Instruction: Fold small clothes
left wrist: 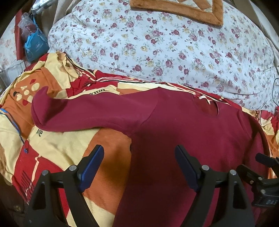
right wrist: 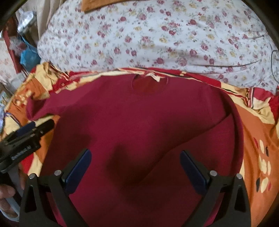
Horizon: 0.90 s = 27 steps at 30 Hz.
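A maroon long-sleeved shirt (left wrist: pixel 174 131) lies flat on a patterned blanket (left wrist: pixel 61 148), neck opening and white label (left wrist: pixel 203 97) at the far side. One sleeve (left wrist: pixel 78 111) stretches out to the left. In the right wrist view the other sleeve (right wrist: pixel 200 148) lies folded diagonally across the shirt's body (right wrist: pixel 139 113). My left gripper (left wrist: pixel 139 155) hovers open over the shirt's left side edge below the armpit, one finger above the blanket, the other above the cloth. My right gripper (right wrist: pixel 136 155) stands open over the shirt's middle. Neither holds anything.
Behind the blanket (right wrist: pixel 252 139) lies a white floral quilt (left wrist: pixel 157 43) with a brown-edged cushion (left wrist: pixel 191 10) on it. A blue bag (left wrist: pixel 35 43) and clutter sit at the far left. A thin dark cable (left wrist: pixel 274 90) crosses the quilt's right side. A hand (right wrist: pixel 7 192) shows at lower left.
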### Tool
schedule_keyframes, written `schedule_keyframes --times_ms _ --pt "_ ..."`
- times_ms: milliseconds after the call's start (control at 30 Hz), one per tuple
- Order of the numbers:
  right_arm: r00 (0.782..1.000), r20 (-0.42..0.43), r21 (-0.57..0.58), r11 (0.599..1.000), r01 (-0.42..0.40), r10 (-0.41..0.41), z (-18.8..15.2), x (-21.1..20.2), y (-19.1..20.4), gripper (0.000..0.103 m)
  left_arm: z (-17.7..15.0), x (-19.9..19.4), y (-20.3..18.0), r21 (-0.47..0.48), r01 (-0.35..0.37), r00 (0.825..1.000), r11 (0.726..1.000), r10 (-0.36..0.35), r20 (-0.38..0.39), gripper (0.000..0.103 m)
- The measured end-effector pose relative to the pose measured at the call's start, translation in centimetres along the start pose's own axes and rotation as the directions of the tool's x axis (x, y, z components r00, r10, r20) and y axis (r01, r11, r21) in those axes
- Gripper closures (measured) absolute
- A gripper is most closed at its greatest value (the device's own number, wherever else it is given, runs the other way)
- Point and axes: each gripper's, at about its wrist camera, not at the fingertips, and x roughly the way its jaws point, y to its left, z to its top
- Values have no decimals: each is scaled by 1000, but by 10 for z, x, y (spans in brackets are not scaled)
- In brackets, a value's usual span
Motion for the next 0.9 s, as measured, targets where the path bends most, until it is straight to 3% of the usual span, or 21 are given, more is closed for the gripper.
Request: schedule_keyframes --times_ms 300,567,900 --pt "1000 -5 35 999 -5 5 2 5 0 0 -2 5 0 2 1 1000 1000 -1 -11 31" --pt "998 -7 87 995 -56 57 1 8 -7 0 -3 5 2 5 3 1000 1000 -3 -7 31" --pt "999 51 41 999 3 -5 7 -4 1 0 -1 0 2 3 4 1000 1000 -4 5 31"
